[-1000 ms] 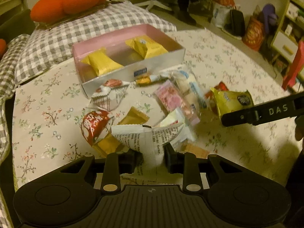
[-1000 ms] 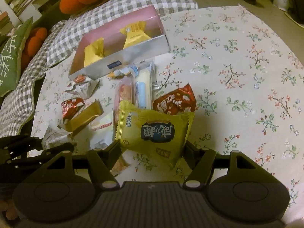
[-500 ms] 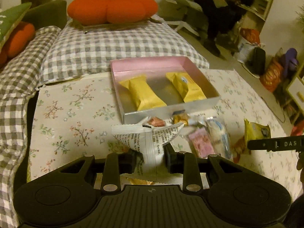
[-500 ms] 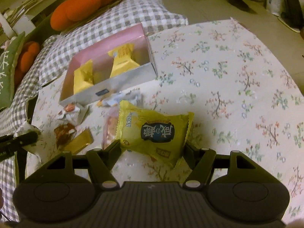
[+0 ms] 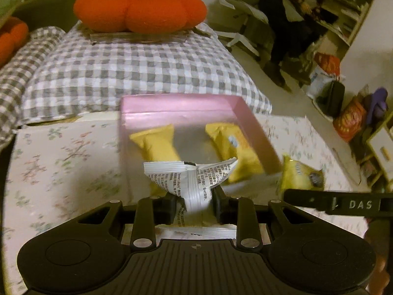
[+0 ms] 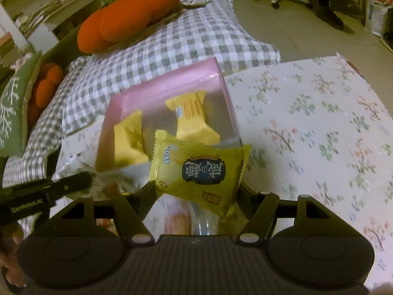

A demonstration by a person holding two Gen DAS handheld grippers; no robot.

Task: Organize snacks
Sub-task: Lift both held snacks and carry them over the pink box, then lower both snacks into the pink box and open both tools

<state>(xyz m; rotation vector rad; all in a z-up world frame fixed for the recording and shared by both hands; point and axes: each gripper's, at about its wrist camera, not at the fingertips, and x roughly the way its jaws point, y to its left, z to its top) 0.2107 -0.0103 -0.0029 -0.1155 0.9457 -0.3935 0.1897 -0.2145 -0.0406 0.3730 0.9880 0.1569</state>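
Note:
My left gripper (image 5: pixel 195 202) is shut on a white snack packet (image 5: pixel 194 179) with black print, held over the near edge of a pink box (image 5: pixel 181 104). Two yellow packets (image 5: pixel 157 145) lie inside that box. My right gripper (image 6: pixel 197 191) is shut on a yellow-green snack bag (image 6: pixel 200 169), carried in front of the pink box (image 6: pixel 169 86) near its right front corner. In the left wrist view the yellow-green snack bag (image 5: pixel 301 175) and the right gripper's finger (image 5: pixel 339 202) show at the right. The left gripper's finger (image 6: pixel 49 189) shows at the left of the right wrist view.
The box sits on a floral tablecloth (image 6: pixel 319 123). Behind it lie a grey checked cushion (image 5: pixel 122 73) and an orange pumpkin pillow (image 5: pixel 140 6). Other snacks (image 6: pixel 176 218) lie under my right gripper. A person sits on a chair (image 5: pixel 289 17) at the back right, near bags and shelves.
Both grippers have carried their packets away from the snack pile toward the pink box, which now looks nearer and larger in both views. The loose snacks have slipped below the frames.

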